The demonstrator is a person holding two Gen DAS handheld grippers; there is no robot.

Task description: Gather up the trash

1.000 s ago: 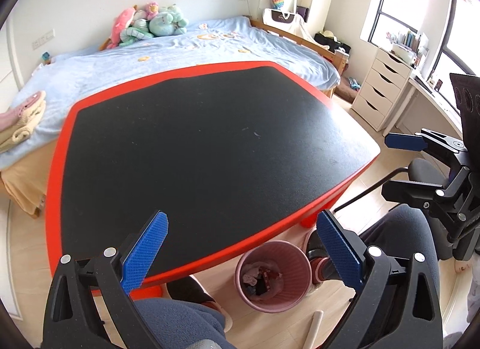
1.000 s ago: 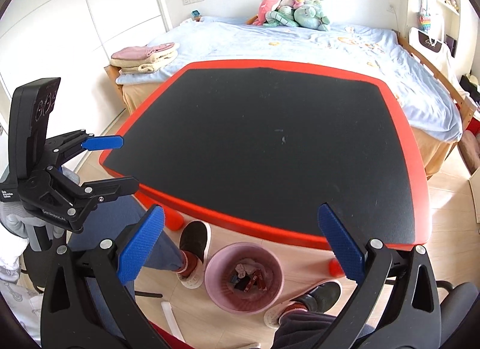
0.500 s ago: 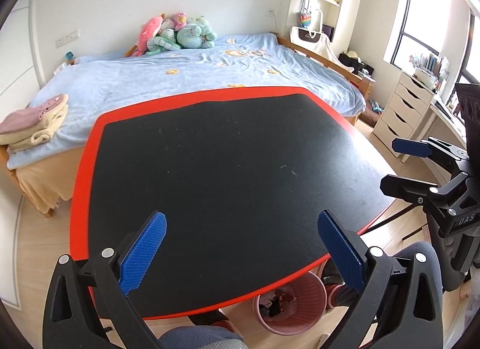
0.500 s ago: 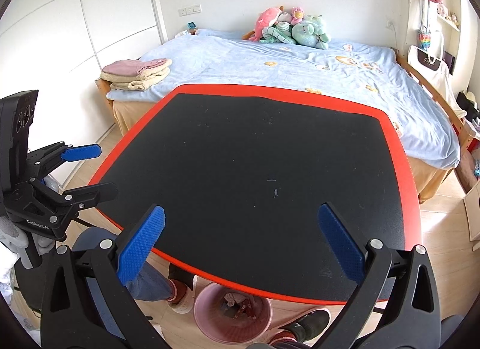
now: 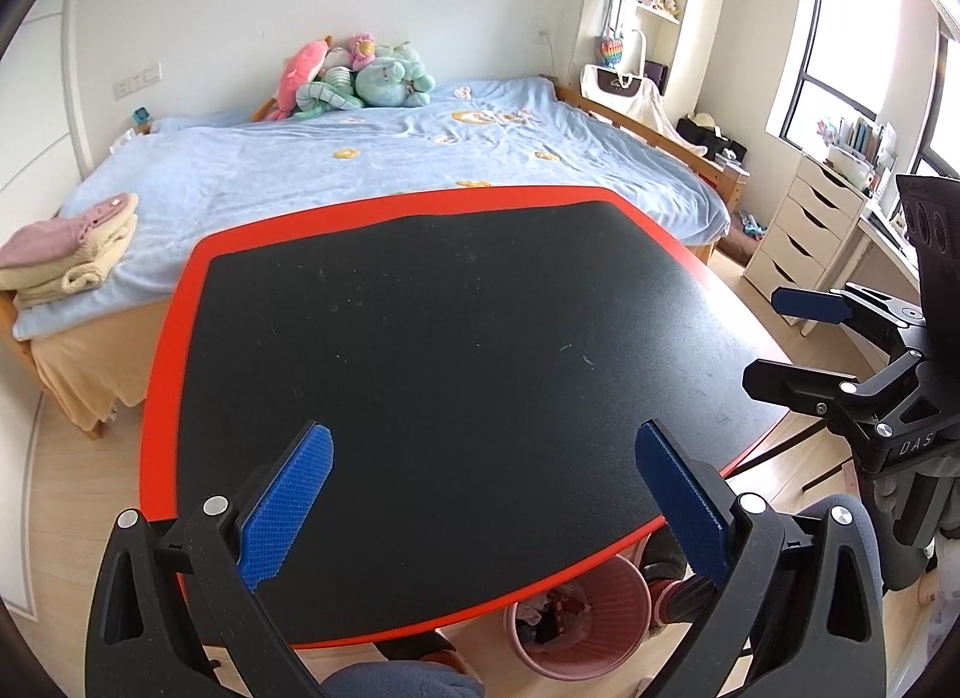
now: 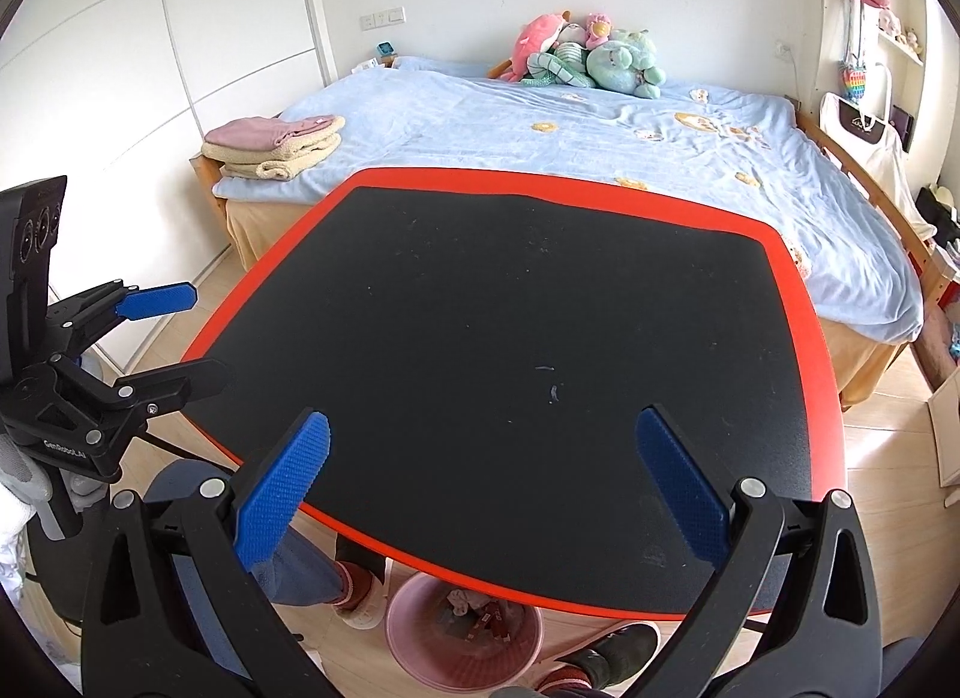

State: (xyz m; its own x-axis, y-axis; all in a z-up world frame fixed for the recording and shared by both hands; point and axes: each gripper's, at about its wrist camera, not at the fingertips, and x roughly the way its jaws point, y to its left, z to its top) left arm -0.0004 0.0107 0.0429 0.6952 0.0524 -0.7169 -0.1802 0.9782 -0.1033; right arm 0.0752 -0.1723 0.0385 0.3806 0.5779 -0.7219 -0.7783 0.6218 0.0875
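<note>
Blue-padded fingers of the left gripper (image 5: 480,482) spread wide and hold nothing in the left wrist view, hovering above the near edge of the red-rimmed black tabletop (image 5: 456,332). Below that edge, on the wooden floor, a pink ribbed plastic wastebasket (image 5: 579,617) stands with crumpled scraps of trash (image 5: 549,614) inside. At the right, the right gripper (image 5: 780,338) also stands wide apart and empty, beside the table's right edge. A bed with a pale blue cover (image 5: 384,158) lies beyond the far side. In the right wrist view, the right gripper (image 6: 480,482) is wide and empty over the near edge, the wastebasket (image 6: 465,632) sits below it between the person's shoes, and the left gripper (image 6: 180,338) gapes open at the left.
</note>
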